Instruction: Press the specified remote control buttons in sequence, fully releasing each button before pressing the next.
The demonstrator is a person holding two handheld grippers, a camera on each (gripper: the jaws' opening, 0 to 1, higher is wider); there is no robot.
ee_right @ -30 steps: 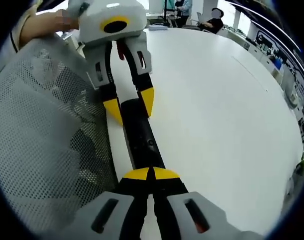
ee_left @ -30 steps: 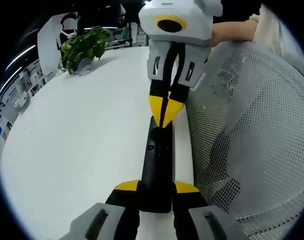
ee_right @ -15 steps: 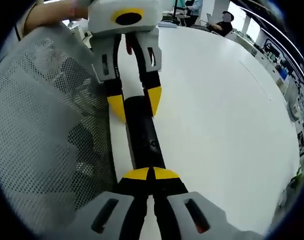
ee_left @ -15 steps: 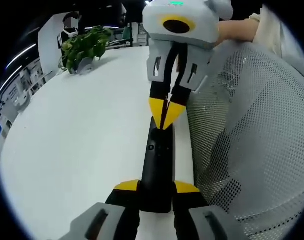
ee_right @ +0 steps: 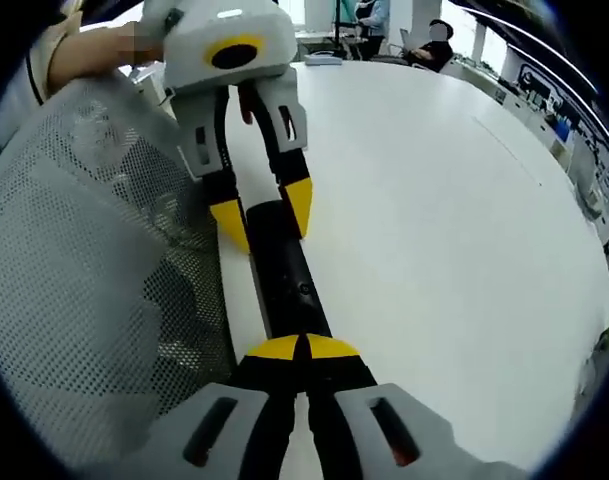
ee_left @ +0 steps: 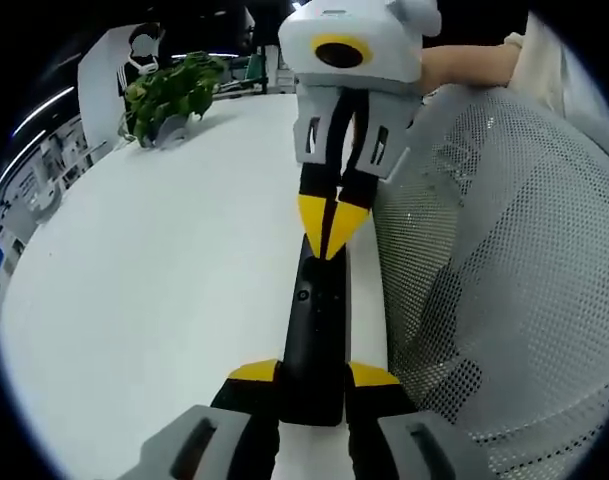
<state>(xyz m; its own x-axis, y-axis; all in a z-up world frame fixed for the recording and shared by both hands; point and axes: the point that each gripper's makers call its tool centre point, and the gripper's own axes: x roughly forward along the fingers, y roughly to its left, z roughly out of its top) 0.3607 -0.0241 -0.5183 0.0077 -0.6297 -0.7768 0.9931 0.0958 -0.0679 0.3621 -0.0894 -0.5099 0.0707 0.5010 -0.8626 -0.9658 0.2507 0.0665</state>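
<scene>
1. Since half a second ago: in the left gripper view, right gripper [ee_left: 327,238] lifted a touch, its closed yellow tips still at the far end of the remote control [ee_left: 315,335]; in the right gripper view, left gripper [ee_right: 263,213] shifted slightly left, clamp unchanged.
2. Left gripper's jaws clamped on the near end of the black remote, one yellow tip on each side.
3. Right gripper's jaws pressed together, holding nothing, tips down on the remote's top face [ee_right: 284,280].
4. Remote flat on the white table [ee_left: 164,270], lengthwise along the table's edge, just beside a white mesh chair back [ee_left: 504,290].
5. Far across the table: a potted green plant [ee_left: 169,95].
6. In the background: office desks, seated people [ee_right: 429,40], bright ceiling strips.
</scene>
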